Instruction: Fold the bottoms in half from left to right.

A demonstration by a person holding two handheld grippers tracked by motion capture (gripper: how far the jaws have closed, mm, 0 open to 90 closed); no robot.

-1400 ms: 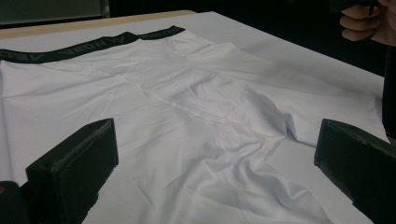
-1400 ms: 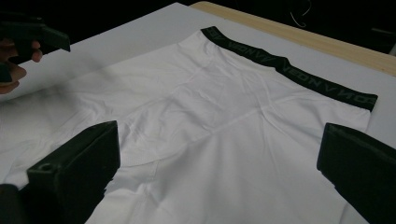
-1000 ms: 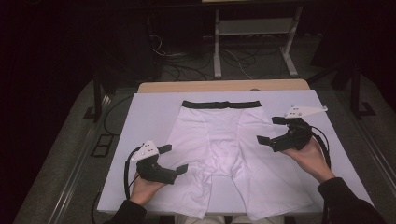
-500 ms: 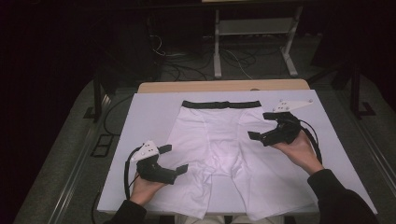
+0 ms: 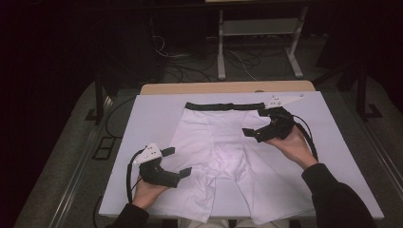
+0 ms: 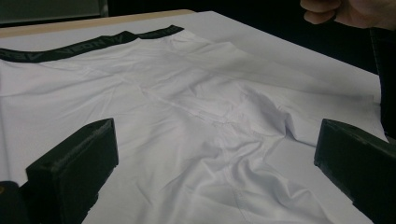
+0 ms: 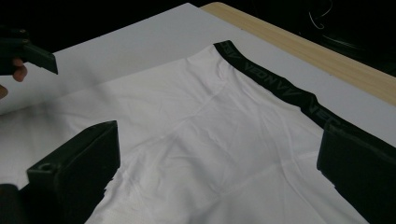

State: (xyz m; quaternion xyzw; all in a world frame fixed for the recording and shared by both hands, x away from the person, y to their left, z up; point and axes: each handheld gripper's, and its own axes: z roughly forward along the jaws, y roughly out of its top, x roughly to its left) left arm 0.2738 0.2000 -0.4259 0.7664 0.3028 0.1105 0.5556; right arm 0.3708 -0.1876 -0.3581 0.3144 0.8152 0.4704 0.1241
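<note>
Here the white shorts [image 5: 228, 161] lie flat on the desk [image 5: 152, 118]; left gripper [image 5: 177, 161] and right gripper [image 5: 252, 124] hover unclenched, empty; a shallow pinch could bunch both layers.

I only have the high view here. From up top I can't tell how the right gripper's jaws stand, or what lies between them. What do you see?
Observer: In the right gripper view, the right gripper has its jaws spread wide, with white fabric of the shorts between them and nothing pinched.
Operator: And the black waistband, anything on it?
Observer: The waistband carries grey lettering, and it runs under the jaw on that view's right.
Operator: And the left side?
Observer: The left gripper is open too, over wrinkled cloth near the crotch seam.
</note>
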